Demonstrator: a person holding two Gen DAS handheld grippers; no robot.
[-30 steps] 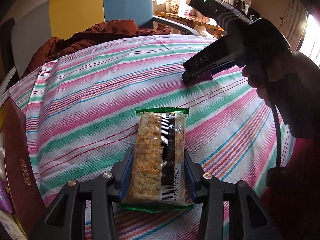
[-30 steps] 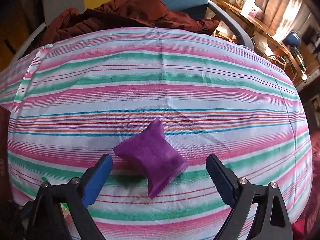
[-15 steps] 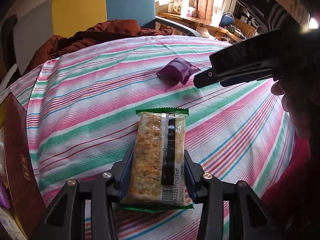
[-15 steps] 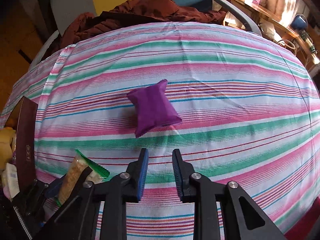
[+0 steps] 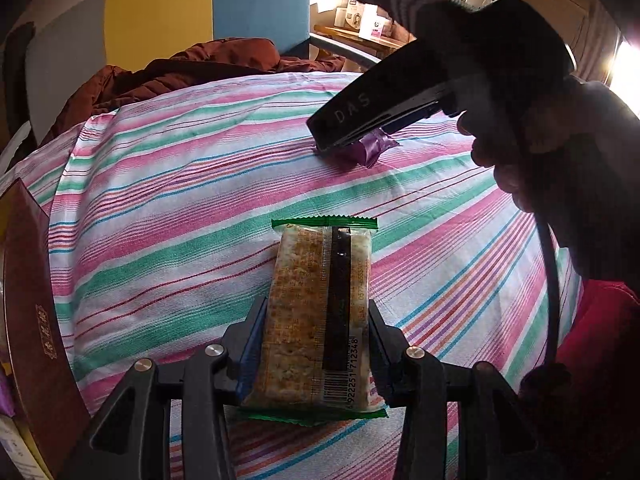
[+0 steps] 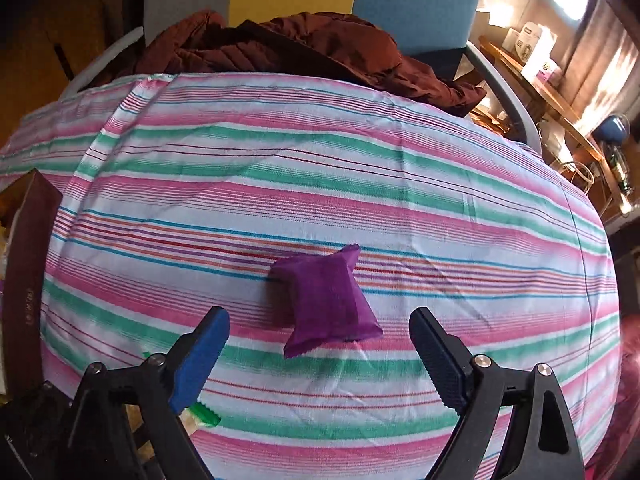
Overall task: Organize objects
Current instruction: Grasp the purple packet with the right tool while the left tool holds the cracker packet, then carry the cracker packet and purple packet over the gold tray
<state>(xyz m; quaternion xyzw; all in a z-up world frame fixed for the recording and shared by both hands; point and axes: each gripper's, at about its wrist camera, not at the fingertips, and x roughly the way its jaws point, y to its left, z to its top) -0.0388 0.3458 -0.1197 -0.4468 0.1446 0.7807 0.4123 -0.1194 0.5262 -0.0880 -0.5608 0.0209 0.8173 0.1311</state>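
**Left tool holds the crackers, right tool is wide over the purple packet**

In my left wrist view, the left tool (image 5: 316, 344) is closed on a cracker packet (image 5: 320, 316) — a clear wrapper with green crimped ends and a barcode near the bottom. The blue pads (image 5: 250, 354) press its two long sides, and the packet points away from the camera, above the striped cloth (image 5: 168, 216) that covers the surface. I cannot tell if the far end of the packet touches the cloth.

My right tool (image 6: 320, 344) has its fingers wide apart. The purple packet (image 6: 326, 300), a small pillow-shaped sachet with crimped ends, lies flat on the striped cloth between the two fingers and a little ahead of them; neither finger touches it. From the left wrist view I see the same right tool from the side, tilted down, with the letters "DAS" on its body, and the purple packet partly hidden under its tip.

At the left edge of the surface stands a dark red box (image 5: 32, 320) with gold marks. Behind the cloth lies a brown jacket (image 6: 288, 52) on a chair (image 6: 416, 4) with grey, yellow and blue panels — further right there is a wooden shelf (image 6: 560, 100) with small white boxes.
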